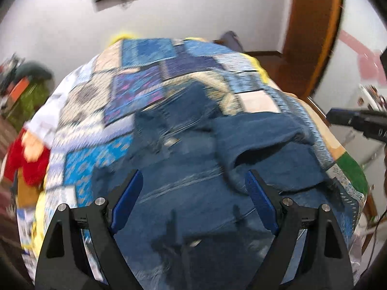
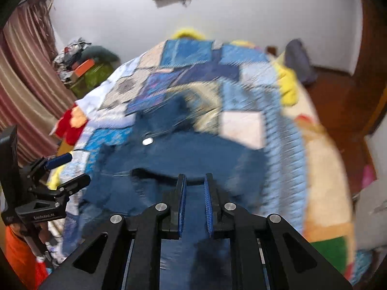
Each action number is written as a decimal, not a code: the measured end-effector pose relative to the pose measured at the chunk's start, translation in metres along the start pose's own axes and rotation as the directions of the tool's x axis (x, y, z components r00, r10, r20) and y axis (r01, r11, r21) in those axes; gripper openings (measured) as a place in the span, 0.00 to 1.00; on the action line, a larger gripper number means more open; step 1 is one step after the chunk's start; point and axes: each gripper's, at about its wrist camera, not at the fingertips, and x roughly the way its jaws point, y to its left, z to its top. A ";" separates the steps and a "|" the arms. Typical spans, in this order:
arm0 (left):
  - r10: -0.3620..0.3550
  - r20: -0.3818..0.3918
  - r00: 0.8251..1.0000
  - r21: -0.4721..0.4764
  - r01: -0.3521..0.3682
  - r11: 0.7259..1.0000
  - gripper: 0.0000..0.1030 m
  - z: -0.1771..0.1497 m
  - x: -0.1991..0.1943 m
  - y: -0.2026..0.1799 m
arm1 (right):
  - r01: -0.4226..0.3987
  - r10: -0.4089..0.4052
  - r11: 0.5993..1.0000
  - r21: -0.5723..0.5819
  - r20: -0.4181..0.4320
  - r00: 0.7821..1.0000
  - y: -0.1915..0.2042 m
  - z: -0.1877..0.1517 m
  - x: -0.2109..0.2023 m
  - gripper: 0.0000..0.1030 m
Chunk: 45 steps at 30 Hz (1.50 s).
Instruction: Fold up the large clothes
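Jaws of the left gripper point(image 1: 193, 181) stand wide above the dark blue garment point(image 1: 193, 164); those of the right gripper point(image 2: 195, 181) are nearly closed, and blur hides whether cloth is pinched between them.

Both grippers tilt steeply down over the near part of the bed point(image 2: 321, 159), where the garment lies rumpled on a patchwork quilt point(image 1: 135, 91), a fold rising just ahead of the right blue pad point(image 1: 258, 198). Nothing sits between the left pads. The quilt's far half is bare, with a yellow pillow point(image 2: 188, 32) at the head. Beyond the left edge lie a red cloth point(image 1: 26, 162) and a clutter pile point(image 2: 82, 58); the right edge borders wooden floor point(image 2: 338, 91).
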 end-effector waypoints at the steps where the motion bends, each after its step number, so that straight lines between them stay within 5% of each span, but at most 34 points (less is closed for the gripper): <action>1: 0.003 -0.002 1.000 0.026 -0.003 1.000 0.84 0.006 0.006 -0.010 | 0.018 -0.018 1.000 0.002 -0.004 1.000 -0.010 0.000 -0.003 0.11; 8: -0.011 -0.081 0.997 0.252 0.031 0.967 0.84 0.038 0.074 -0.096 | 0.077 -0.071 0.996 0.040 -0.132 0.989 -0.078 -0.020 0.014 0.11; 14: 0.068 -0.081 0.994 0.376 -0.032 0.926 0.51 0.043 0.120 -0.141 | 0.047 -0.042 0.999 0.021 -0.208 0.977 -0.088 -0.041 0.041 0.11; 20: 0.202 -0.002 0.979 0.484 -0.176 0.857 0.24 0.028 0.137 -0.163 | 0.048 -0.052 0.999 -0.021 -0.231 0.972 -0.074 -0.044 0.067 0.11; 22: 0.205 0.028 0.978 0.470 -0.194 0.861 0.14 0.031 0.127 -0.158 | 0.028 -0.030 1.000 -0.010 -0.236 0.971 -0.072 -0.043 0.072 0.11; 31: 0.163 0.114 0.980 0.170 -0.181 0.969 0.07 0.071 0.045 -0.054 | 0.007 -0.009 1.000 -0.009 -0.202 0.979 -0.049 -0.022 0.069 0.11; 36: 0.227 0.149 0.962 0.036 -0.235 0.971 0.06 0.049 0.014 0.007 | 0.022 -0.026 1.000 -0.019 -0.199 0.980 -0.027 -0.012 0.084 0.11; 40: 0.207 0.064 0.976 -0.072 -0.203 0.977 0.06 0.001 0.023 0.047 | 0.090 -0.120 0.988 -0.123 -0.266 0.957 -0.015 -0.026 0.125 0.11; 45: 0.083 -0.127 0.988 -0.162 -0.103 0.981 0.09 -0.068 0.069 0.081 | 0.088 -0.136 0.975 -0.203 -0.236 0.962 -0.021 -0.037 0.119 0.11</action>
